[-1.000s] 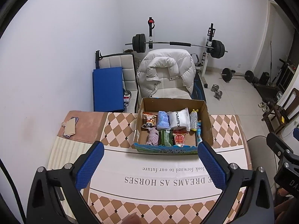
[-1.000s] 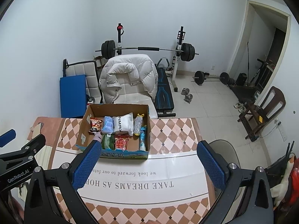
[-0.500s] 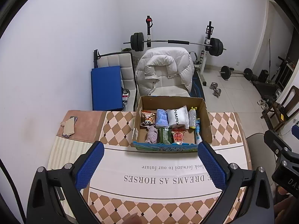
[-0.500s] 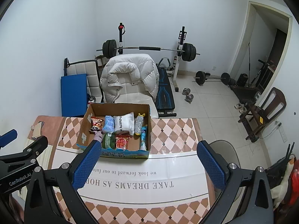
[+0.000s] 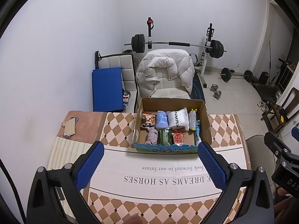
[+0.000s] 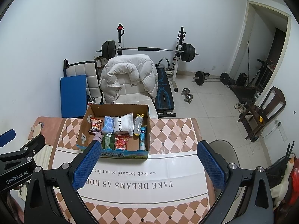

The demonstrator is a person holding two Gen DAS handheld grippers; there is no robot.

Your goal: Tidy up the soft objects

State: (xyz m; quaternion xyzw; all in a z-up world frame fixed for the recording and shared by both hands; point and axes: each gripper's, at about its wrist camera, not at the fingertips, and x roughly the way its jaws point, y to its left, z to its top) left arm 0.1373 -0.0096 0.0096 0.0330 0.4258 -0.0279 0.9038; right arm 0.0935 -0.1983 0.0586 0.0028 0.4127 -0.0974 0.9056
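Both grippers up high over table (image 5: 119, 128), nothing in either. Left gripper (image 5: 150, 166) jaws spread wide. Right gripper (image 6: 148, 165) same, wide apart, empty. Below them white cloth with printed text. Past that, cardboard box (image 5: 206, 123) at table's far side, holding soft stuff: white pouch (image 5: 178, 119) and blue pack (image 5: 161, 120) in back row, pink cloth (image 5: 151, 135), green pack (image 5: 165, 137), red pack (image 5: 177, 137) in front. Phone (image 5: 70, 127) on table's left corner. Beyond: chair with white puffer jacket (image 5: 165, 72), barbell rack (image 5: 177, 43).
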